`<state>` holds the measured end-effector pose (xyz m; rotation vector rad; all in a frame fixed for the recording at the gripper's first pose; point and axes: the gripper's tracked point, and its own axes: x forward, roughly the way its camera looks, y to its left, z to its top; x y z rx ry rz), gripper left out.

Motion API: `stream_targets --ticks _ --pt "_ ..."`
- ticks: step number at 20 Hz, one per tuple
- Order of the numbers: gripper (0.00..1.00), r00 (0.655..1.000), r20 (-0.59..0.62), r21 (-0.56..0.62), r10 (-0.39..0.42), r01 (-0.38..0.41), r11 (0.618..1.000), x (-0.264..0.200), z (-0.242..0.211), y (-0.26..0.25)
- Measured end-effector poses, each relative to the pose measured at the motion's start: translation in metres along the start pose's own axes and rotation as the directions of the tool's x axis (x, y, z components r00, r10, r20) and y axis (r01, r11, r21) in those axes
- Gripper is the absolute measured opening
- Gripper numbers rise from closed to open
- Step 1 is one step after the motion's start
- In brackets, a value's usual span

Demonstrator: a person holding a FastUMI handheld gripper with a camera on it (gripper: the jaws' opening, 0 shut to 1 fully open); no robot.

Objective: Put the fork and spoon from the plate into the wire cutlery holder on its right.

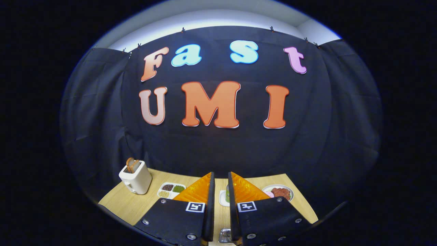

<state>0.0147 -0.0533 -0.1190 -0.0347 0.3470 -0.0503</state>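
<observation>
My gripper (221, 175) is held high above the wooden table (129, 205) and faces the booth wall. Its fingers stand nearly parallel with only a narrow gap between them. In that gap, low near the table, a small green thing (227, 194) shows against a bit of white plate (222, 201). I cannot tell whether the fingers press on it. A silvery metal piece (225, 235) shows at the base of the gap; what it is stays unclear.
A white toaster (136, 177) with toast in its slot stands at the back left. A white tray (170, 190) of beans lies just left of the fingers. A plate with meat (280, 192) lies to their right.
</observation>
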Motion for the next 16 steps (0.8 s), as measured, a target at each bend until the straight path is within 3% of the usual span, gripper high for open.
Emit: stream_targets --ticks 5,10,12,16 --pt "0.27 0.997 0.076 -0.004 0.033 -0.032 0.999 -0.013 0.021 0.017" --pt "0.71 0.985 0.166 -0.003 0.047 -0.048 0.999 -0.021 0.048 0.032" --pt "0.83 0.981 0.189 0.002 0.046 -0.047 0.999 -0.022 0.056 0.033" --pt "0.95 0.975 0.218 -0.006 0.032 -0.032 0.999 -0.026 0.063 0.032"
